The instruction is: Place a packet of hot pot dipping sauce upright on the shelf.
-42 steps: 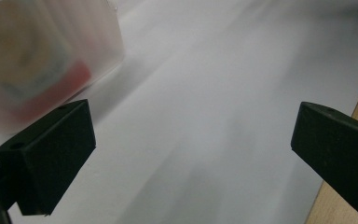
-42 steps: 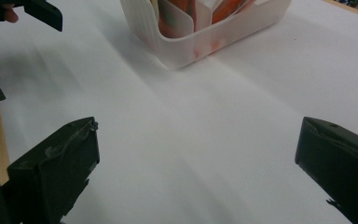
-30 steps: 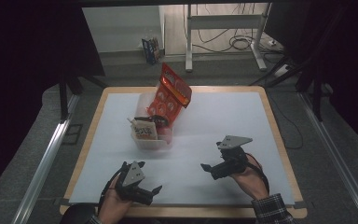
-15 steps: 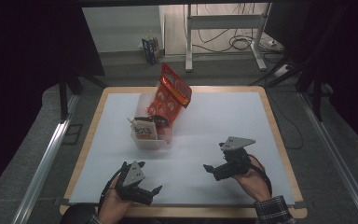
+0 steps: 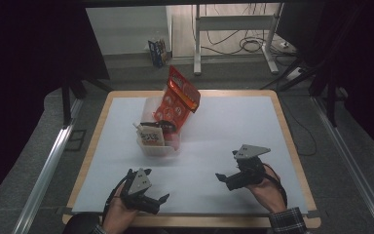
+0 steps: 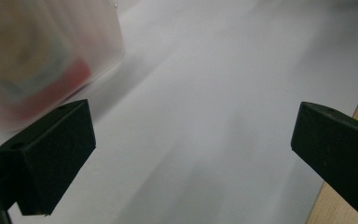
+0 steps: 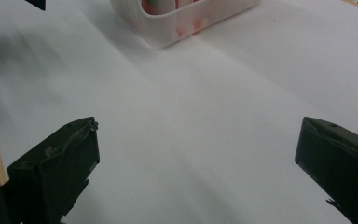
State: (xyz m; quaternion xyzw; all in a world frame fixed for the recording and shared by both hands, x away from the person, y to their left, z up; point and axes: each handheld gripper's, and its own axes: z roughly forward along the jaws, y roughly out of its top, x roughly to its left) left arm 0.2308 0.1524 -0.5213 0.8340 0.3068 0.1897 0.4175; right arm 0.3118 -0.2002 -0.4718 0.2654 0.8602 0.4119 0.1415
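A white-covered bench is seen from above. Near its middle, toward the left, a translucent plastic bin is set, its long axis running away from the person. It is packed with snack packets; a tall red packet stands tilted out of its far end.

The left hand-held gripper is held low at the near edge, almost straight below the bin, with its jaws spread wide and nothing between them. In the left gripper view the bin is seen blurred, up and to the left of the jaws.

The right hand-held gripper is held farther right, jaws also spread and empty, pointed left toward the bin. In the right gripper view the bin's rounded corner lies ahead.

The left hand-held gripper is judged the nearer; the bin lies forward of both.
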